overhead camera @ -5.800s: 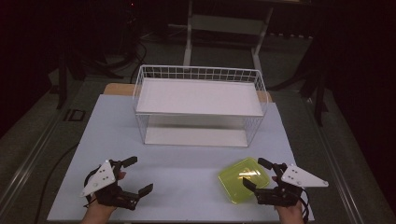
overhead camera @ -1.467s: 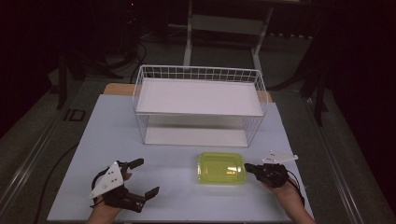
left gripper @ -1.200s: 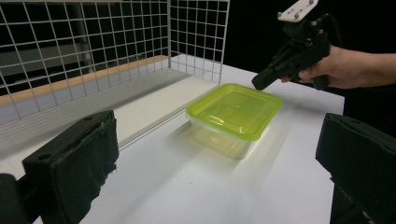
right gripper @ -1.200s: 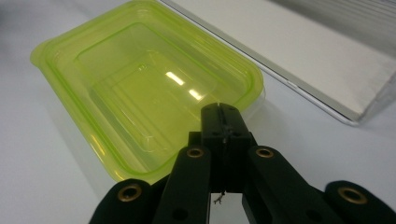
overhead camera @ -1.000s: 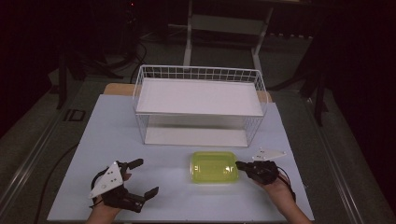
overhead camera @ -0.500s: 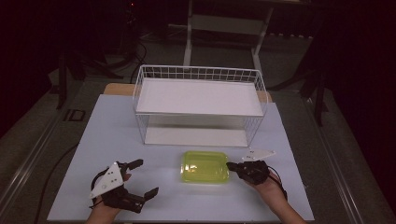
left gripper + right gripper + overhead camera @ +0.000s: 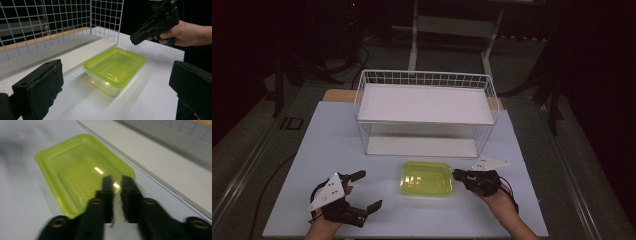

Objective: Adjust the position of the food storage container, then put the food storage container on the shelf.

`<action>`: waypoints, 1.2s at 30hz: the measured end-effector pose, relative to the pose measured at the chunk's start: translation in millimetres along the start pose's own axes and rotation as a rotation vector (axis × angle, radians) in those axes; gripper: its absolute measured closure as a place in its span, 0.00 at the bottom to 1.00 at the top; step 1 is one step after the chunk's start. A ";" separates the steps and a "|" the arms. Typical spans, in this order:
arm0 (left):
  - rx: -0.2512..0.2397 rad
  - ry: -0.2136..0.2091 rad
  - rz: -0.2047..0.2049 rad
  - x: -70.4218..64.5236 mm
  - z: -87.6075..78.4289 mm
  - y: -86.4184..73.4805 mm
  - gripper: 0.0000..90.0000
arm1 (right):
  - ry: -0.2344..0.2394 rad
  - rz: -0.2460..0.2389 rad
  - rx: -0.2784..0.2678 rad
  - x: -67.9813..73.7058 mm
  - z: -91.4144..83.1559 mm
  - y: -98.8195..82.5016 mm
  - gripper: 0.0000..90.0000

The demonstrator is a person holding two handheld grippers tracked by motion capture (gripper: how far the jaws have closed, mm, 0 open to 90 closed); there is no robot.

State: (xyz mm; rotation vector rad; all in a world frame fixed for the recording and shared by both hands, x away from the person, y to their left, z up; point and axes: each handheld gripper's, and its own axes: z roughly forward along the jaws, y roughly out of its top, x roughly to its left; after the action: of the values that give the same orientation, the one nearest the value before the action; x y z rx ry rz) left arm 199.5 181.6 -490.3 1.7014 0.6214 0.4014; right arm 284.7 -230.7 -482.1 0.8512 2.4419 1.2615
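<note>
A yellow-green lidded plastic container (image 7: 427, 178) lies flat on the white table, just in front of the wire basket. My right gripper (image 7: 455, 173) is shut and points left at the container's right edge. In the left gripper view the right gripper (image 7: 132, 40) hangs a little above the table beyond the container (image 7: 115, 66), holding nothing. In the right gripper view its own tips (image 7: 116, 178) sit close together over the near rim of the container (image 7: 80, 172). My left gripper (image 7: 370, 189) rests at the front left, open and empty, its jaws wide either side of the container (image 7: 117, 75) farther off.
A white wire basket (image 7: 424, 80) with a flat white shelf stands at the middle back of the table (image 7: 327, 135); its mesh wall (image 7: 50, 20) rises left of the container. Dark floor and stand legs lie beyond the table's edges.
The container has slid left across the table towards the middle, with the shut right gripper following at its right edge. The left gripper has stayed put.
</note>
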 end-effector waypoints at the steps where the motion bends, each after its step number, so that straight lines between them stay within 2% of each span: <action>1: 0.000 -0.005 0.003 0.3 0.7 0.2 0.00 | 0.003 0.018 -0.010 1.3 -2.7 -0.4 0.69; 2: 0.008 -0.004 0.007 0.6 1.8 0.7 0.00 | -0.003 0.025 -0.023 2.7 -5.2 -1.4 0.60; 3: 0.008 -0.004 0.007 0.6 1.8 0.7 0.00 | -0.003 0.025 -0.023 2.7 -5.2 -1.4 0.60; 4: 0.013 -0.008 0.027 0.2 3.4 1.2 0.00 | -0.027 0.033 -0.024 4.4 -7.0 -2.1 0.52; 5: 0.028 -0.008 0.031 -0.6 4.6 1.7 0.00 | -0.015 0.044 -0.038 5.2 -10.3 -3.6 0.41; 6: 0.041 -0.014 0.026 -1.1 5.6 2.0 0.00 | -0.027 0.050 -0.054 5.9 -12.2 -4.9 0.33; 8: 0.062 -0.027 0.001 -1.7 8.6 1.7 0.00 | -0.015 0.069 -0.069 6.1 -14.4 -7.3 0.19; 9: 0.072 -0.029 -0.004 -1.8 9.9 1.5 0.00 | -0.033 0.065 -0.077 7.7 -14.9 -8.0 0.13; 10: 0.089 -0.026 -0.009 -1.5 11.6 1.5 0.00 | -0.055 0.056 -0.082 9.1 -15.3 -8.1 0.14; 11: 0.095 -0.033 -0.017 -1.0 13.2 1.6 0.00 | -0.098 0.044 -0.081 11.5 -15.6 -8.1 0.14; 12: 0.099 -0.034 -0.028 -0.9 14.4 1.9 0.00 | -0.116 0.031 -0.081 12.6 -16.0 -7.5 0.14; 13: 0.105 -0.024 -0.037 -1.0 15.5 2.8 0.00 | -0.121 0.041 -0.087 13.1 -16.6 -6.8 0.17; 15: 0.117 -0.028 -0.039 -0.6 18.2 6.8 0.00 | -0.075 0.082 -0.095 10.4 -18.0 -5.6 0.18; 16: 0.133 -0.032 -0.040 0.3 19.6 9.9 0.00 | -0.052 0.085 -0.105 8.9 -19.0 -5.1 0.18; 17: 0.138 -0.021 -0.037 0.9 21.1 13.7 0.00 | -0.058 0.093 -0.115 8.2 -20.4 -5.0 0.18; 18: 0.134 -0.023 -0.043 2.1 22.3 15.9 0.00 | -0.089 0.095 -0.109 7.6 -21.5 -4.3 0.18; 20: 0.130 -0.023 -0.074 6.3 26.4 21.8 0.00 | -0.083 0.118 -0.100 5.0 -22.7 -3.1 0.22; 23: 0.150 -0.031 -0.090 11.0 35.1 28.9 0.00 | -0.134 0.148 -0.039 2.4 -20.5 -0.7 0.18; 27: 0.206 -0.031 -0.110 15.9 50.3 33.3 0.00 | -0.107 0.228 -0.031 -2.1 -17.9 0.7 0.14; 30: 0.220 -0.047 -0.196 23.3 60.9 31.4 0.00 | -0.080 0.293 -0.021 -3.9 -13.7 2.8 0.13; 32: 0.251 -0.058 -0.259 27.9 68.8 29.8 0.00 | -0.040 0.356 -0.023 -5.4 -11.2 3.2 0.13; 34: 0.273 -0.069 -0.309 31.3 75.7 27.7 0.00 | -0.012 0.410 -0.001 -6.4 -8.3 3.1 0.15; 36: 0.296 -0.065 -0.363 34.2 82.3 25.3 0.00 | 0.022 0.470 0.010 -7.2 -6.5 1.9 0.18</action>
State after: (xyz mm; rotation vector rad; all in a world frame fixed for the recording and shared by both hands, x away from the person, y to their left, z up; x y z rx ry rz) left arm 278.8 133.9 -486.2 1.8231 0.9577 -0.0059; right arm 288.1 -238.4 -476.9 1.4832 2.3425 1.4063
